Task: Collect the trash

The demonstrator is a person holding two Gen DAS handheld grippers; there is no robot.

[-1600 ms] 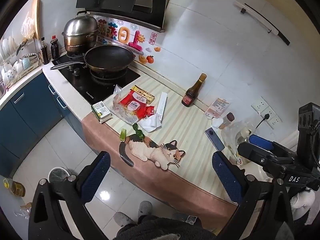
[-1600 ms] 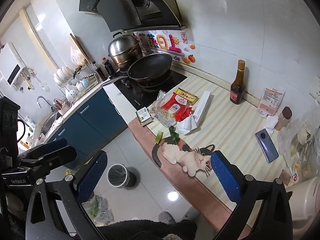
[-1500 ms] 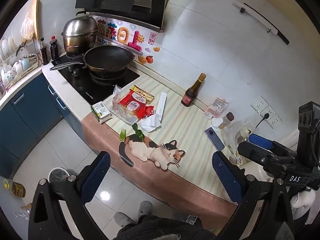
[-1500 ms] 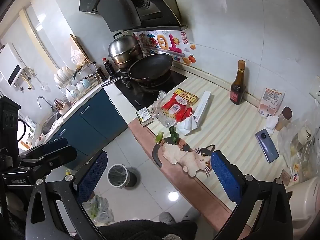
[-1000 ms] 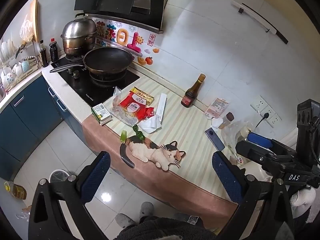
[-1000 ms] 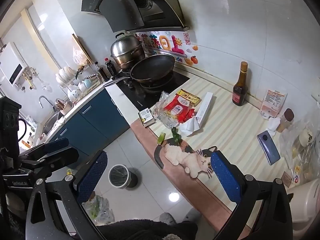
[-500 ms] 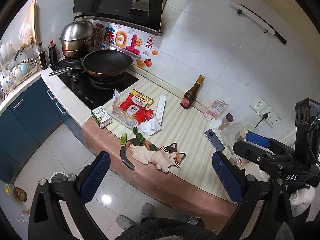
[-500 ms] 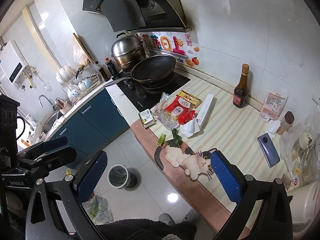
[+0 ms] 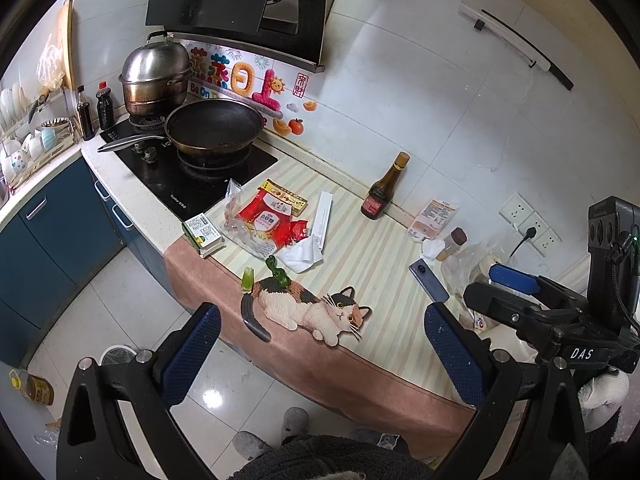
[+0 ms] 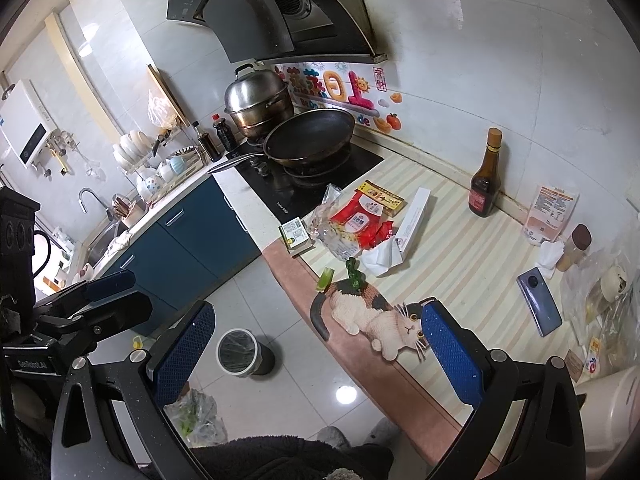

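Observation:
Trash lies on the striped counter mat (image 9: 372, 256): a red snack wrapper (image 9: 266, 220) (image 10: 362, 216), a clear plastic bag (image 9: 236, 220), a crumpled white tissue (image 9: 302, 254) (image 10: 382, 258), a long white box (image 9: 322, 216) (image 10: 414, 220), a small green carton (image 9: 202, 232) (image 10: 295, 234) and green vegetable scraps (image 9: 276, 270) (image 10: 354, 272). A small bin (image 10: 238, 352) (image 9: 116, 354) stands on the floor. My left gripper (image 9: 320, 348) and right gripper (image 10: 320, 350) both hang open and empty, well short of the counter edge.
A wok (image 9: 214, 126) and steel pot (image 9: 154, 76) sit on the hob. A dark sauce bottle (image 9: 382, 190), a phone (image 9: 430, 280), a pouch (image 9: 436, 216) and bagged items stand at the right. Blue cabinets (image 10: 188, 236) and a dish rack (image 10: 160, 168) lie left. Slippered feet (image 9: 280, 432) stand below.
Both grippers have drifted slightly back and upward from the counter, so the scene sits a little lower and farther. Nothing was picked up; both stay open.

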